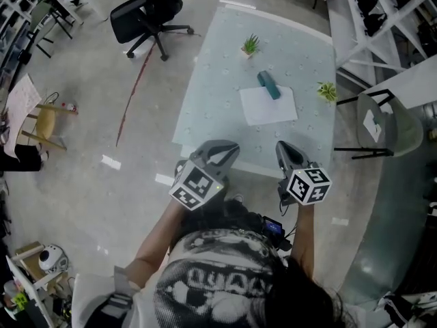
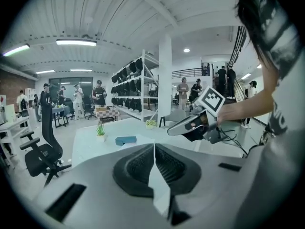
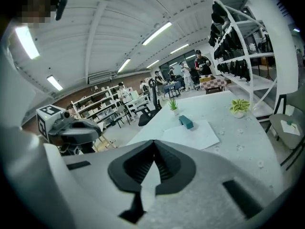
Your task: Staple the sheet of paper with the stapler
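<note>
A white sheet of paper (image 1: 269,105) lies on the pale table (image 1: 205,108), with a teal stapler (image 1: 268,85) resting on its far edge. The same paper (image 3: 193,134) and stapler (image 3: 186,122) show ahead in the right gripper view, and the stapler (image 2: 126,140) shows in the left gripper view. Both grippers hang at the table's near edge, well short of the paper. My left gripper (image 1: 223,149) is shut and empty. My right gripper (image 1: 281,147) is shut too, nothing between its jaws.
Two small potted plants (image 1: 250,45) (image 1: 327,91) stand on the table. A black office chair (image 1: 147,12) sits left of it, a grey chair (image 1: 382,125) at its right, and white shelving (image 1: 372,12) beyond. People stand in the background.
</note>
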Demonstrator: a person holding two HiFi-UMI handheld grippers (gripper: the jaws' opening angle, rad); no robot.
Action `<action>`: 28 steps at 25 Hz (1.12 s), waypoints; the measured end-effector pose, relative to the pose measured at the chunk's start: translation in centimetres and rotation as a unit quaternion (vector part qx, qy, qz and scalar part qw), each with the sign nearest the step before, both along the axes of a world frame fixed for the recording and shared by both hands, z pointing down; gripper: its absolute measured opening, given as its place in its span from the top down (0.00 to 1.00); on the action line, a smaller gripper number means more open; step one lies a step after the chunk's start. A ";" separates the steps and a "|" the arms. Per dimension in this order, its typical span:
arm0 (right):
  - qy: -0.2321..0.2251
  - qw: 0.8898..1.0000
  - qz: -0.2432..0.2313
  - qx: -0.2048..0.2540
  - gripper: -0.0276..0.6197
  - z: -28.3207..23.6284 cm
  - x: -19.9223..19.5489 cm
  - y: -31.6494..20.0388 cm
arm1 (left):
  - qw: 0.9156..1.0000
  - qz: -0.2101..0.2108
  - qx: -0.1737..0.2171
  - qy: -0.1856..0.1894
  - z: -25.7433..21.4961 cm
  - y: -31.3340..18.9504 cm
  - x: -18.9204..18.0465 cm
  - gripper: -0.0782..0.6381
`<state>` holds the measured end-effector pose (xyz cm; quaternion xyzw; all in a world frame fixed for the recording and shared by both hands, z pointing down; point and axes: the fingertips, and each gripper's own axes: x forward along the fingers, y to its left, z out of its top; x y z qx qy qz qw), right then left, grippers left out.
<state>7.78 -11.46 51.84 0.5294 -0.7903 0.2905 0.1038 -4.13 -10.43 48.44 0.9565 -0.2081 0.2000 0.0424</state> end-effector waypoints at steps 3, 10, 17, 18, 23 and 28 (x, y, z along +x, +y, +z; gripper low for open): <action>-0.010 1.000 -0.006 0.015 0.96 -1.0 -0.2 2.9 | 1.000 -0.009 -0.004 0.000 -0.4 2.5 0.9 0.88; -0.019 0.998 -0.022 0.060 0.96 -3.2 0.6 9.2 | 1.000 -0.025 0.001 0.002 -1.3 9.1 3.2 0.88; -0.010 0.994 -0.052 0.100 0.97 -4.6 -0.1 13.6 | 0.999 -0.043 0.012 -0.001 -1.8 13.4 3.3 0.88; -0.009 0.993 -0.057 0.104 0.97 -4.7 -0.2 14.1 | 0.999 -0.045 0.013 -0.002 -1.8 13.8 3.4 0.88; 0.001 0.990 -0.072 0.120 0.97 -4.7 -0.6 15.9 | 0.999 -0.049 0.015 -0.004 -1.7 15.4 3.5 0.88; 0.017 0.987 -0.082 0.135 0.97 -5.0 -0.8 17.3 | 0.999 -0.046 0.016 -0.005 -1.6 16.7 3.7 0.88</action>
